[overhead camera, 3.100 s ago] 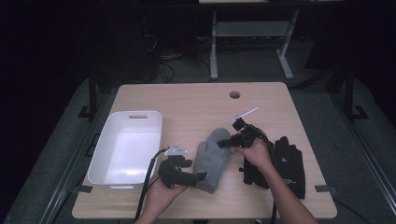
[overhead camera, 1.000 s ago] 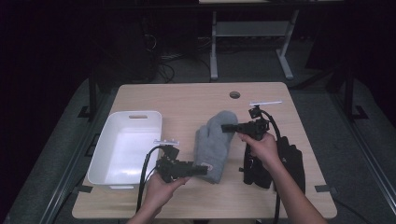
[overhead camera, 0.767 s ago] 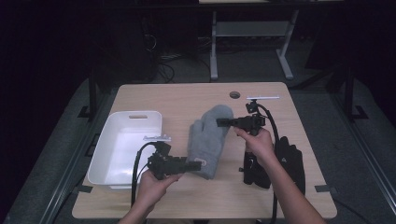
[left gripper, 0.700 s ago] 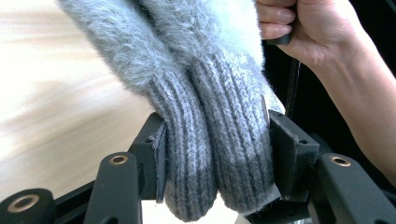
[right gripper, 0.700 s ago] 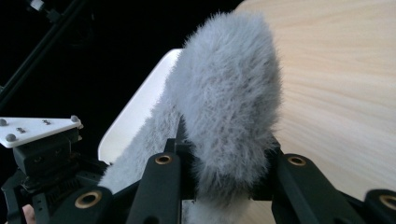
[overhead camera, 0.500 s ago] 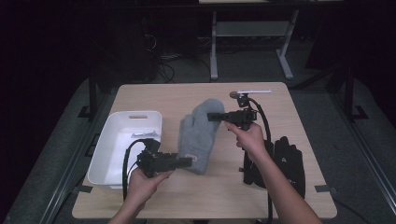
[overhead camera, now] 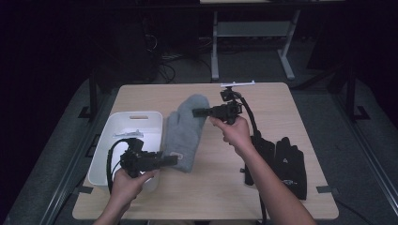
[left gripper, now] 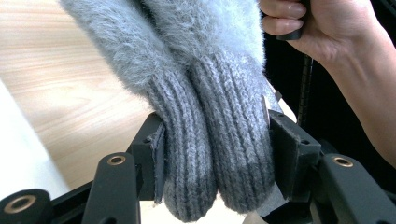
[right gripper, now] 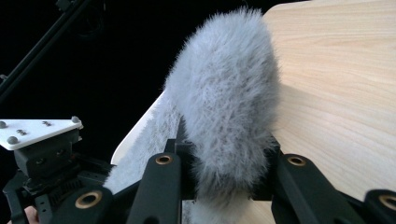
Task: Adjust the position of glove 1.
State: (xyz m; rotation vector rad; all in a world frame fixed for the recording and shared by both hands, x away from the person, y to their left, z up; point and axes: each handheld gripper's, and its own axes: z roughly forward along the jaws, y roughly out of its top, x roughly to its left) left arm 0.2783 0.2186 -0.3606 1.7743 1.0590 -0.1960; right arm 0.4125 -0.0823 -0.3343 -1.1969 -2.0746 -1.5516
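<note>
Grey mitten pair stretched between my two grippers, lifted over the table.

High view: my left gripper [overhead camera: 171, 160] clamps the ribbed cuff end of the grey mittens [overhead camera: 185, 132] beside the white tub [overhead camera: 112, 140], while my right gripper [overhead camera: 199, 112] holds the fuzzy tip – black gloves [overhead camera: 286, 161] lie on the wooden table [overhead camera: 281, 101] by my right forearm. Left gripper view: both pads press the two knitted cuffs [left gripper: 215, 149] together, the other hand [left gripper: 322, 28] showing at top right. Right gripper view: my jaws are closed on the fluffy fingertip end [right gripper: 229, 107], the left gripper [right gripper: 42, 154] at lower left – table edge behind.
</note>
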